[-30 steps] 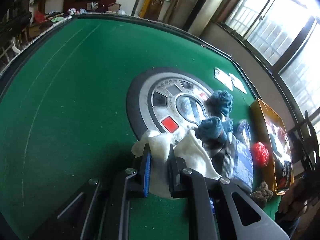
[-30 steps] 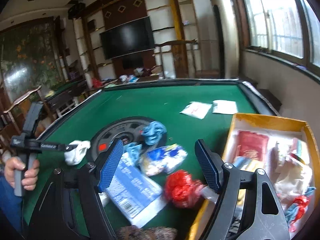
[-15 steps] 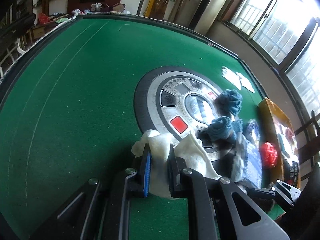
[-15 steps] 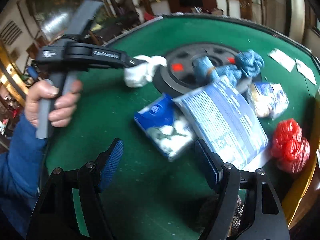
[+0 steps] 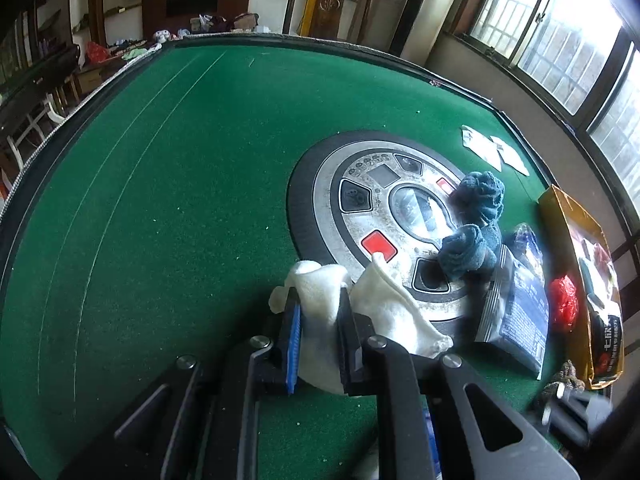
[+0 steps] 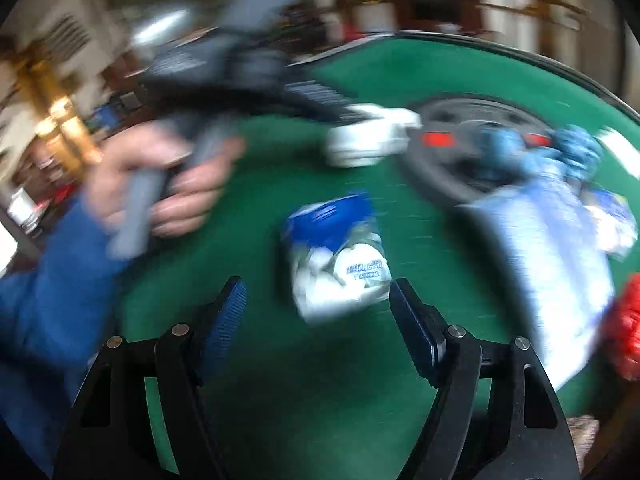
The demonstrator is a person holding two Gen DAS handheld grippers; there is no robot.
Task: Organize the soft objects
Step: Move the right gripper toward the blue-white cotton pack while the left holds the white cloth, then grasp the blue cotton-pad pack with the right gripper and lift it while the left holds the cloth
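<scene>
Here, in the left wrist view, the left gripper [image 5: 318,330] points steeply down at the green table [image 5: 168,184], its jaws clamped on a white cloth [image 5: 320,300] that bulges above and below the pads. Just ahead of it lies the round control panel [image 5: 384,216], with two blue cloths [image 5: 476,220] on the panel's far-right side. To the gripper's right lie a blue-grey packet [image 5: 516,308], a red bundle [image 5: 564,300] and a yellow box [image 5: 576,240].

In the right wrist view, heavily blurred, the right gripper [image 6: 318,304] tilts down with its jaws wide apart and nothing between the pads. A blue-and-white bag [image 6: 340,264] lies just ahead of the fingertips, apparently untouched. Up and to the left, a hand [image 6: 160,184] in a blue sleeve [image 6: 52,292] grips the other tool's handle, holding the white cloth beside the panel.
</scene>
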